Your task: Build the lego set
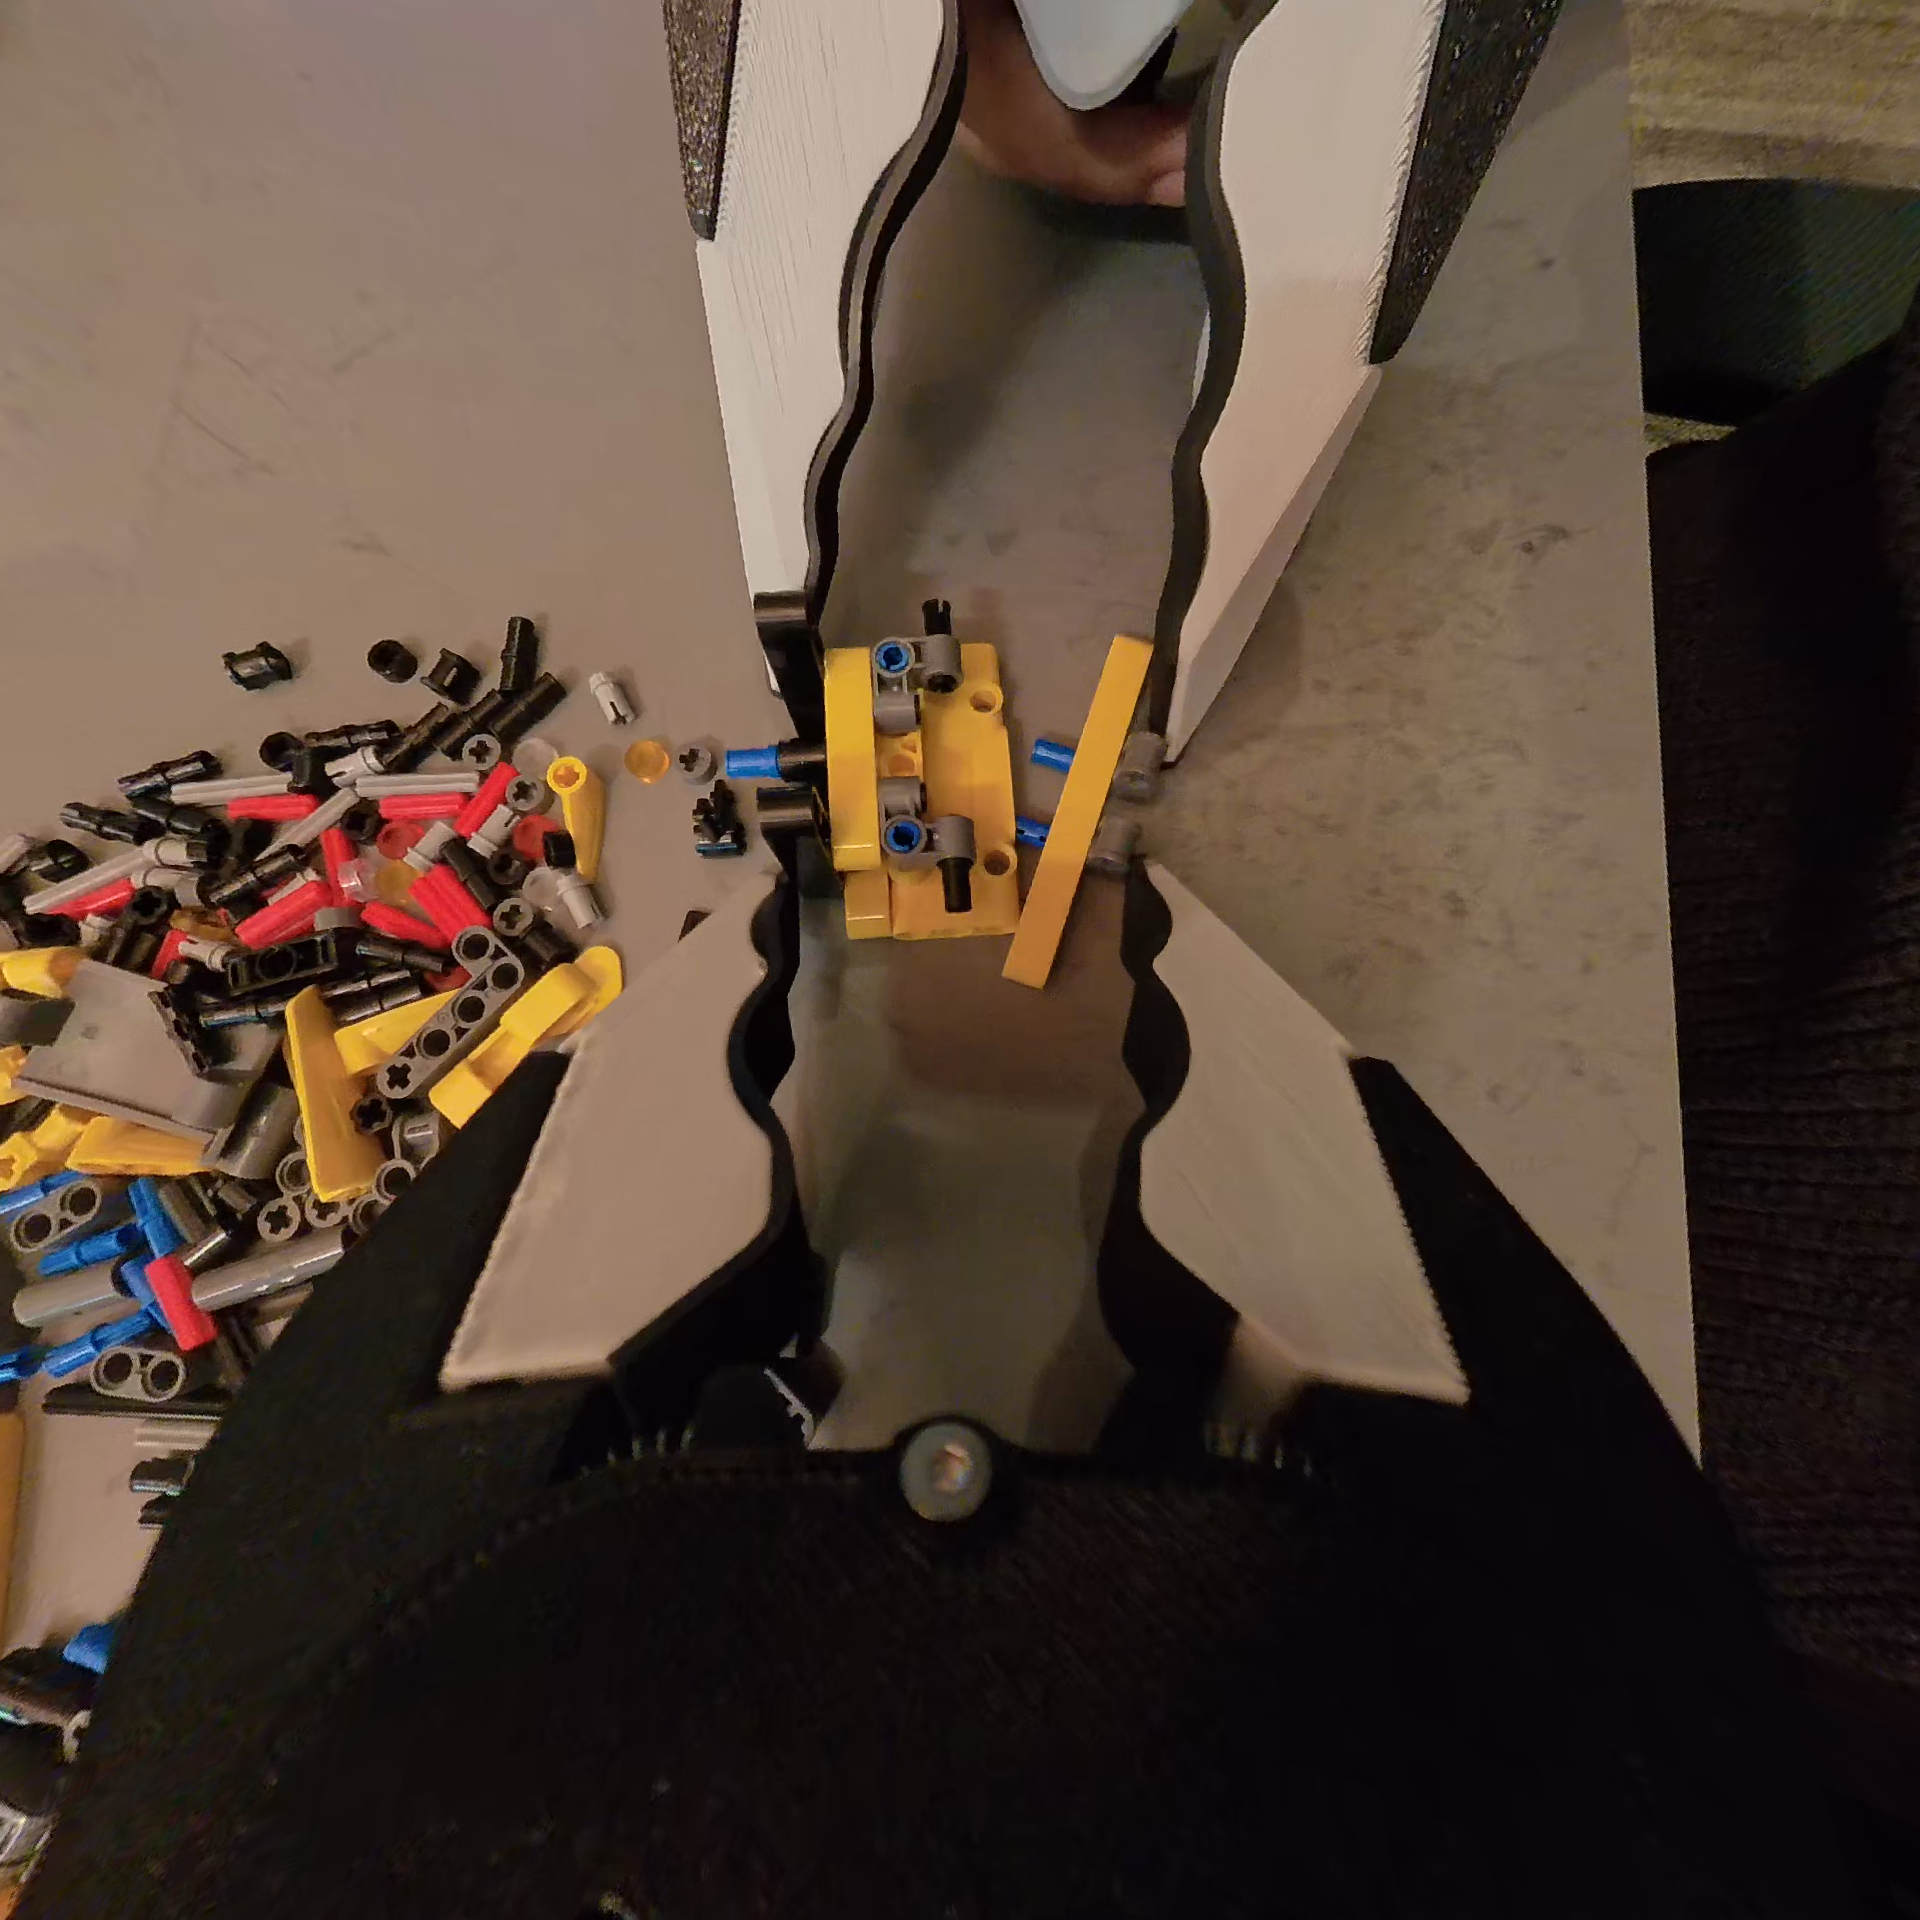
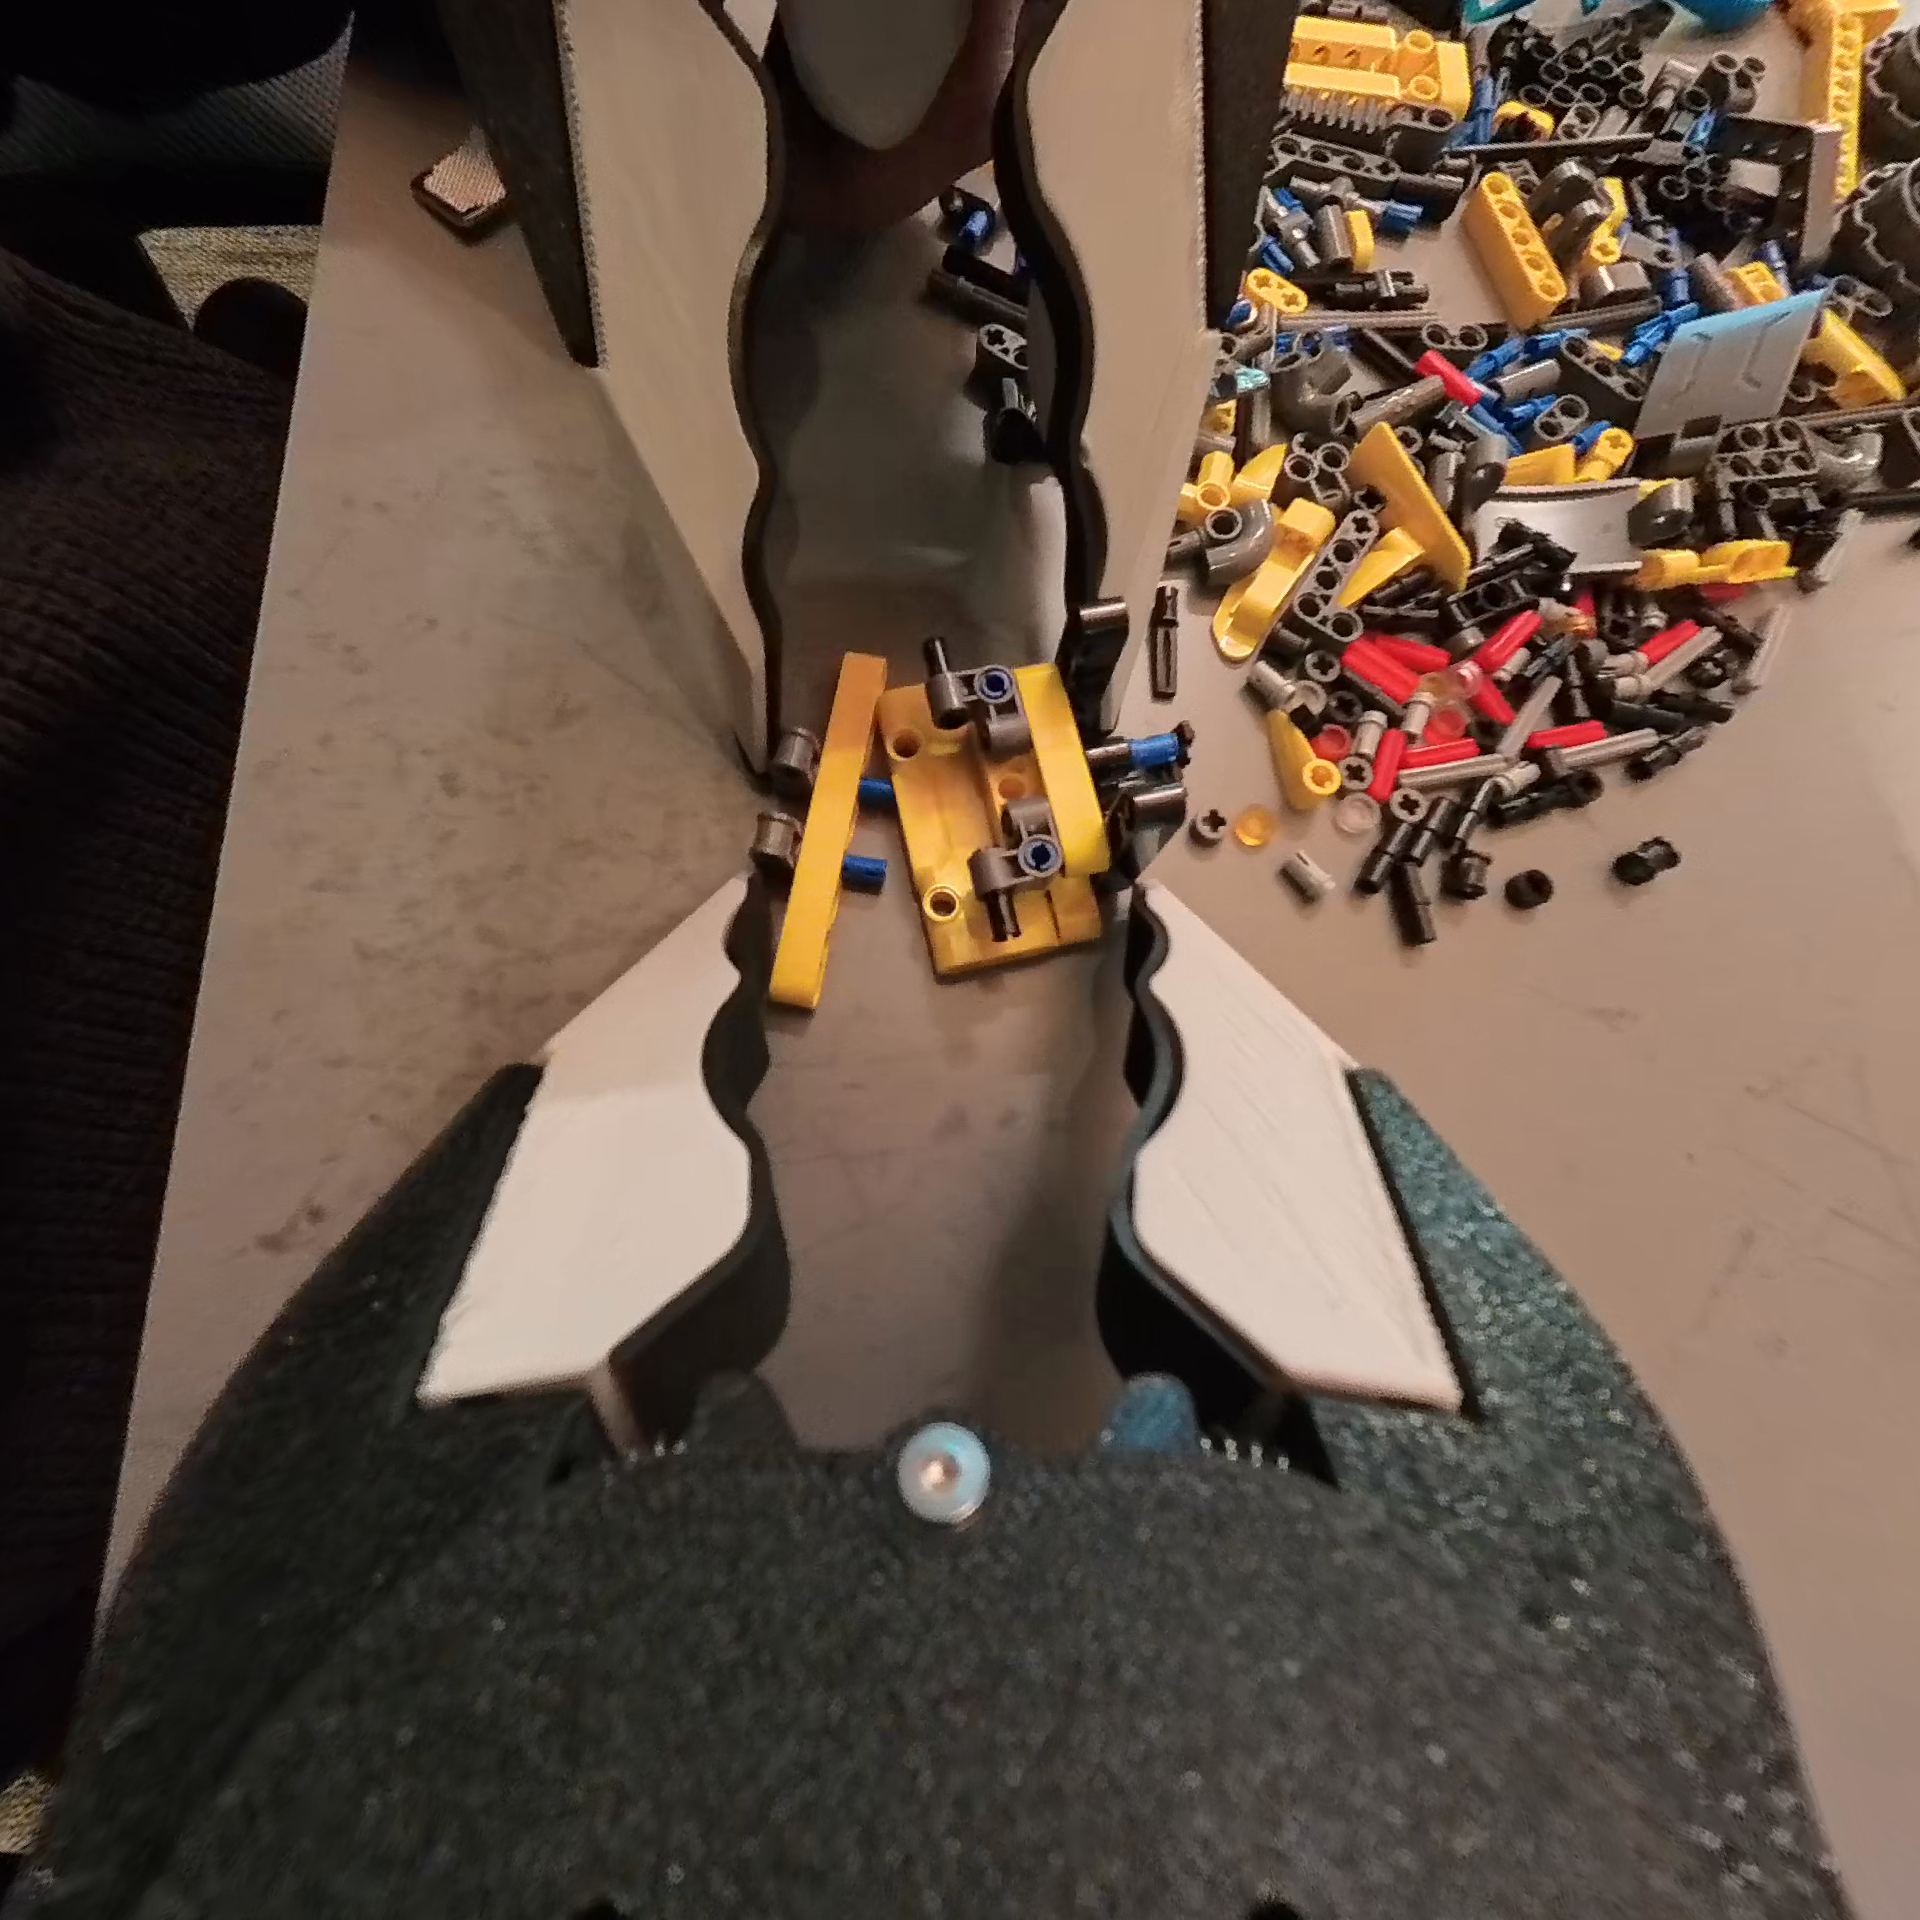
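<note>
Both my hand-held grippers, left (image 1: 961, 873) and right (image 2: 940, 894), grip one yellow brick assembly (image 1: 920, 790) between them over the worktop (image 1: 312, 364); a loose parts heap (image 1: 260, 987) crowds one side.

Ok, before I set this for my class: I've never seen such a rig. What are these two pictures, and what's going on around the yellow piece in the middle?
There is no robot. A person holds a two-finger gripper in each hand, and a camera on each looks along its fingers. One picture comes from the left gripper, the other from the right gripper. They face each other, so each picture also shows the opposite gripper. Between both pairs of spread fingers, on the grey table, sits a yellow building-brick assembly with a yellow beam beside it. Whether the fingers squeeze it is unclear. A pile of loose parts lies alongside.
</note>
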Motion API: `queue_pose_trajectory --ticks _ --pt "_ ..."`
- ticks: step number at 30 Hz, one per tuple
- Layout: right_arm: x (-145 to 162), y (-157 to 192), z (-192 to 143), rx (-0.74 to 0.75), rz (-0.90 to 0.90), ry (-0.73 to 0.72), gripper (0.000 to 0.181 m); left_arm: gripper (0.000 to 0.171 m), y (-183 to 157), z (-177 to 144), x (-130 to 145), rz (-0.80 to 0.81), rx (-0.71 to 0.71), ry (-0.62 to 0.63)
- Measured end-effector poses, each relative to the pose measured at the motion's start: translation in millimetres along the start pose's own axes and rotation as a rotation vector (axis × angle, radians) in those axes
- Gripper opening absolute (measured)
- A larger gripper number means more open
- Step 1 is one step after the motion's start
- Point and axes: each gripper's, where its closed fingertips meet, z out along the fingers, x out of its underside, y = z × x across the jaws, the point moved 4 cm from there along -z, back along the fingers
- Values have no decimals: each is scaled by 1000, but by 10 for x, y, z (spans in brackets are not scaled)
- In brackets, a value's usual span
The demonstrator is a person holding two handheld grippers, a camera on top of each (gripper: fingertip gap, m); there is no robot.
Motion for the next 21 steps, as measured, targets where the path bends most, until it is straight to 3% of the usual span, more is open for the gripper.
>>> queue_pose_trajectory --ticks 9,10,12,17,21 --pt "9 7 10 -13 62 13 70 61 -3 2 3 -12 -4 0" --pt "9 48 4 -51 56 11 82 61 -4 3 2 -11 -6 -1" --pt "11 71 0 -62 56 13 86 62 -5 4 2 -8 -10 -2" --pt "-6 73 33 -22 47 18 85 62 -6 5 0 -8 -13 -2" --pt "-9 23 30 7 77 14 72 62 -8 6 1 -10 -15 -4"
